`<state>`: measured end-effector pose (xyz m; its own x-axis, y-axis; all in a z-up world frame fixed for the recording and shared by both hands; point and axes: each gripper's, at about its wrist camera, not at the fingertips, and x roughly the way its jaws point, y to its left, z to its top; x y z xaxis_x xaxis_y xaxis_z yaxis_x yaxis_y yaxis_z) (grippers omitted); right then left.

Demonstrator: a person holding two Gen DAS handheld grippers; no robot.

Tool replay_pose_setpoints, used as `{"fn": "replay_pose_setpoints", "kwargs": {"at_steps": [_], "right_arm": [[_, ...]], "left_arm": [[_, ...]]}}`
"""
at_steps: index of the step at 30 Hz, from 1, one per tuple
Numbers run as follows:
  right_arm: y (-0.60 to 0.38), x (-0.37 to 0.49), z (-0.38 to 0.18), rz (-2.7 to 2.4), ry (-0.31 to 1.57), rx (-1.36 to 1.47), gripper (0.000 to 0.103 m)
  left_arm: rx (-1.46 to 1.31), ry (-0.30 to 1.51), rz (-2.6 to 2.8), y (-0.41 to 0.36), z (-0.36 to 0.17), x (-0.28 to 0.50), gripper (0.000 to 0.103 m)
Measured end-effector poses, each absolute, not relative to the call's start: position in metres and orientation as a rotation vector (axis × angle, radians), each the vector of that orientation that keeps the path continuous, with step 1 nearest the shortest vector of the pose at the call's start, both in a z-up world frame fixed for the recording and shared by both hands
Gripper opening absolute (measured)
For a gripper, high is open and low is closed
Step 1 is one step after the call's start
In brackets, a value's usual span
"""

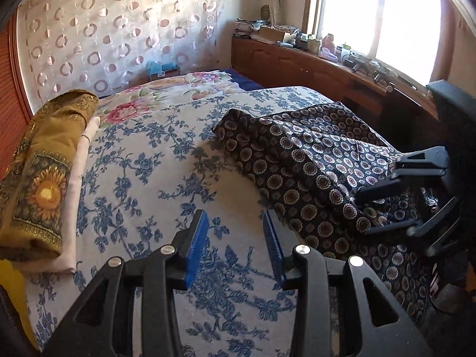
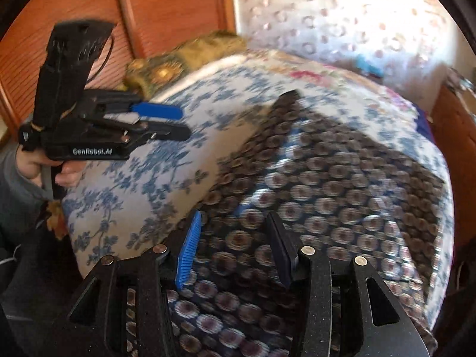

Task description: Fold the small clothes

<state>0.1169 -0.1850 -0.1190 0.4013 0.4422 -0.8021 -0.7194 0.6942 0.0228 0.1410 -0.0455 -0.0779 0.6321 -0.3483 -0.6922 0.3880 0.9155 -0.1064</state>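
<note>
A dark navy garment with round flower prints (image 1: 315,160) lies rumpled on the right side of the bed; it fills the right wrist view (image 2: 312,184), blurred. My left gripper (image 1: 236,223) is open and empty above the blue-and-white floral bedspread (image 1: 142,166), left of the garment. It also shows in the right wrist view (image 2: 183,123), jaws apart. My right gripper (image 2: 233,229) is open, hovering over the garment's near part. In the left wrist view my right gripper (image 1: 361,212) sits at the garment's right edge, jaws apart.
A folded mustard cloth with a sunflower print (image 1: 41,175) rests on a pale folded cloth (image 1: 80,178) at the bed's left. A wooden sideboard (image 1: 327,68) with clutter runs under the window. A patterned curtain (image 1: 119,29) hangs behind the bed.
</note>
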Motion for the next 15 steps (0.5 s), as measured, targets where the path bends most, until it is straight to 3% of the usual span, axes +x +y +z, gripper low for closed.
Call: {"fn": "replay_pose_setpoints", "kwargs": {"at_steps": [2,3,4,5,9,15], "right_arm": [[-0.178,0.119,-0.132,0.727,0.930,-0.412,0.043],[-0.178,0.120,-0.136,0.721,0.941,-0.412,0.036],[-0.179,0.122,-0.138,0.713,0.951,-0.410,0.016],[-0.181,0.124,-0.138,0.700,0.956,-0.407,0.008],[-0.193,0.124,-0.117,0.635,0.888,-0.408,0.002],[-0.236,0.149,-0.063,0.490,0.765,-0.393,0.001]], "left_arm": [[0.043,0.781,-0.425,-0.043,-0.079,0.141,0.037],[0.035,0.778,-0.429,-0.042,-0.080,0.141,0.037],[0.029,0.775,-0.436,-0.042,-0.080,0.141,0.037],[0.025,0.775,-0.441,-0.041,-0.081,0.142,0.037],[0.016,0.766,-0.456,-0.042,-0.080,0.140,0.037],[-0.012,0.751,-0.483,-0.043,-0.080,0.141,0.037]]}}
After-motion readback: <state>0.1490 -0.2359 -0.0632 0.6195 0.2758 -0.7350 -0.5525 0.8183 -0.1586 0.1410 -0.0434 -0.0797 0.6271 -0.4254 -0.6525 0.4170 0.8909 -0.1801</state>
